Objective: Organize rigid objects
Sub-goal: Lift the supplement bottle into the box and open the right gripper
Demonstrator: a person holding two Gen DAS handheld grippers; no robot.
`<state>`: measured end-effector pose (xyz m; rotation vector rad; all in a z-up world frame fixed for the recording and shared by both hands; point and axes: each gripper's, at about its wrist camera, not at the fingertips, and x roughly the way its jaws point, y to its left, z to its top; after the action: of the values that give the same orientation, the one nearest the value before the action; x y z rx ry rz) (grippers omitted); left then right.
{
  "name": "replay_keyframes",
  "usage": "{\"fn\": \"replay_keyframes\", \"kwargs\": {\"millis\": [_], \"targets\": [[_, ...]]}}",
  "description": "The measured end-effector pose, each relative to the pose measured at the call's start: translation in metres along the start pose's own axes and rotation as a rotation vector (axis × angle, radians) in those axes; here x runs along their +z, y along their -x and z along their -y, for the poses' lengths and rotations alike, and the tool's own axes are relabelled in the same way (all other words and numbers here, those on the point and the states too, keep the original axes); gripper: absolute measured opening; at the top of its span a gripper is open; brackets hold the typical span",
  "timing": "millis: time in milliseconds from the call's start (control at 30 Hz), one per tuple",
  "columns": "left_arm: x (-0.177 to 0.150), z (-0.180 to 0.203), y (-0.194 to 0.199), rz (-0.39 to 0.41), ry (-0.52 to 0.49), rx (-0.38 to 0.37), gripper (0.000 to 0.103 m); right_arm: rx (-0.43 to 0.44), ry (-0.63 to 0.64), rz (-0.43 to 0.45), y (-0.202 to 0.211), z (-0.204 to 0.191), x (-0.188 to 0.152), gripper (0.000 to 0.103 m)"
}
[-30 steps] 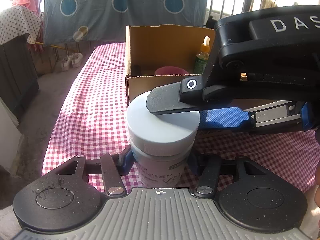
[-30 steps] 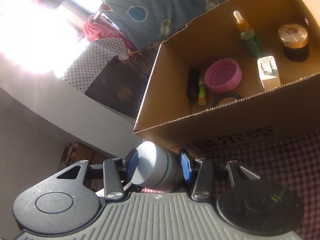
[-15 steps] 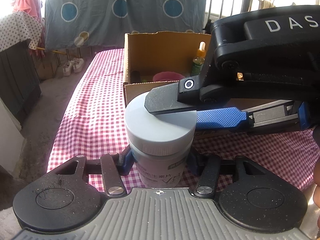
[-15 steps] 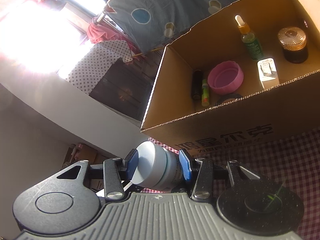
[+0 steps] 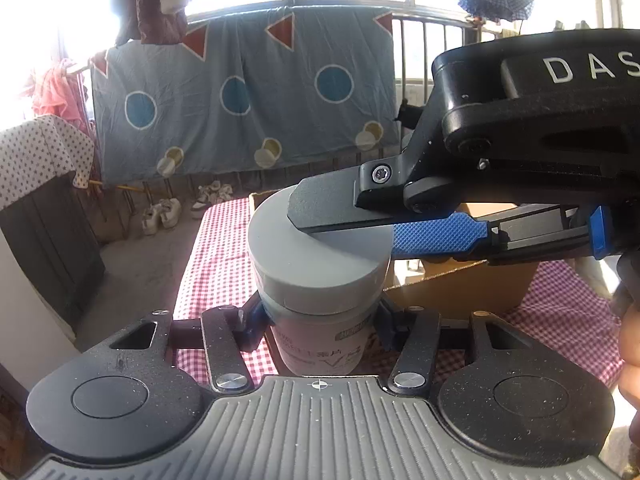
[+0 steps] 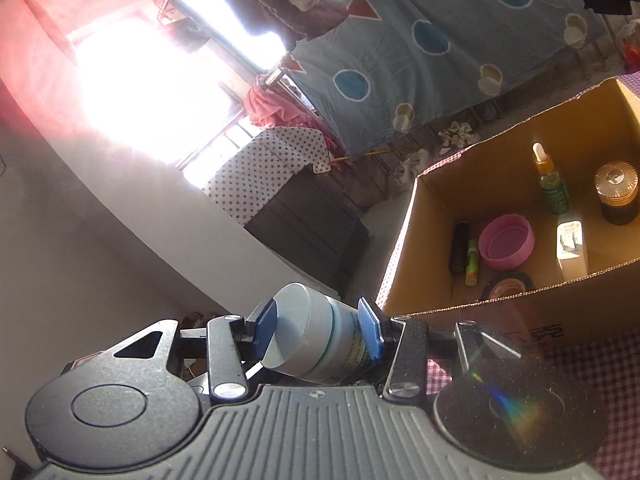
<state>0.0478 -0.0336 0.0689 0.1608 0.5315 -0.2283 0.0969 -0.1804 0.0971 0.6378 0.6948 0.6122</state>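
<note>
A white jar with a pale grey lid point(image 5: 320, 264) hangs above the checked tablecloth point(image 5: 216, 264), held by both grippers at once. My left gripper point(image 5: 320, 320) is shut on the jar's body from both sides. One of the right gripper's fingers point(image 5: 332, 204) lies across the lid from the right. In the right wrist view the jar point(image 6: 316, 336) sits tilted between the blue pads of my right gripper point(image 6: 316, 328), which is shut on it. The open cardboard box point(image 6: 480, 184) stands just beyond the jar, partly hidden behind it in the left wrist view.
In the box lie a dropper bottle point(image 6: 552, 188), a dark jar with a gold lid point(image 6: 616, 196), a pink lid point(image 6: 506, 242), a white charger point(image 6: 572, 248), a black tube point(image 6: 459, 246) and a tape roll point(image 6: 508, 286). The table's left edge drops to the floor. A hand point(image 5: 630, 344) shows at the right.
Both grippers have risen together with the jar held between them. The box and table now sit lower in both views, and more of the window and hanging sheet shows.
</note>
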Motion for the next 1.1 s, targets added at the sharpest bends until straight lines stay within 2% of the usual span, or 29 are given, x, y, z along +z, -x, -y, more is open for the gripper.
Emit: {"fn": "replay_keyframes", "kwargs": {"millis": [100, 200, 400, 633, 733, 1100], "targets": [[0.028, 0.012, -0.001, 0.039, -0.044, -0.030, 0.053, -0.006, 0.035, 0.054, 0.015, -0.005, 0.020, 0.049], [0.053, 0.024, -0.015, 0.049, -0.059, -0.097, 0.053, -0.050, 0.064, 0.104, 0.029, 0.000, 0.043, 0.049], [0.083, 0.052, -0.074, -0.042, -0.046, -0.224, 0.053, -0.140, 0.008, 0.106, 0.031, 0.046, 0.076, 0.050], [0.075, 0.082, -0.136, -0.192, -0.076, -0.297, 0.053, -0.221, -0.114, 0.069, 0.021, 0.119, 0.083, 0.050], [0.067, 0.086, -0.151, -0.250, -0.085, -0.315, 0.053, -0.240, -0.149, 0.056, 0.019, 0.141, 0.080, 0.050], [0.057, 0.107, -0.188, -0.370, -0.135, -0.320, 0.054, -0.300, -0.161, 0.042, 0.020, 0.180, 0.074, 0.050]]}}
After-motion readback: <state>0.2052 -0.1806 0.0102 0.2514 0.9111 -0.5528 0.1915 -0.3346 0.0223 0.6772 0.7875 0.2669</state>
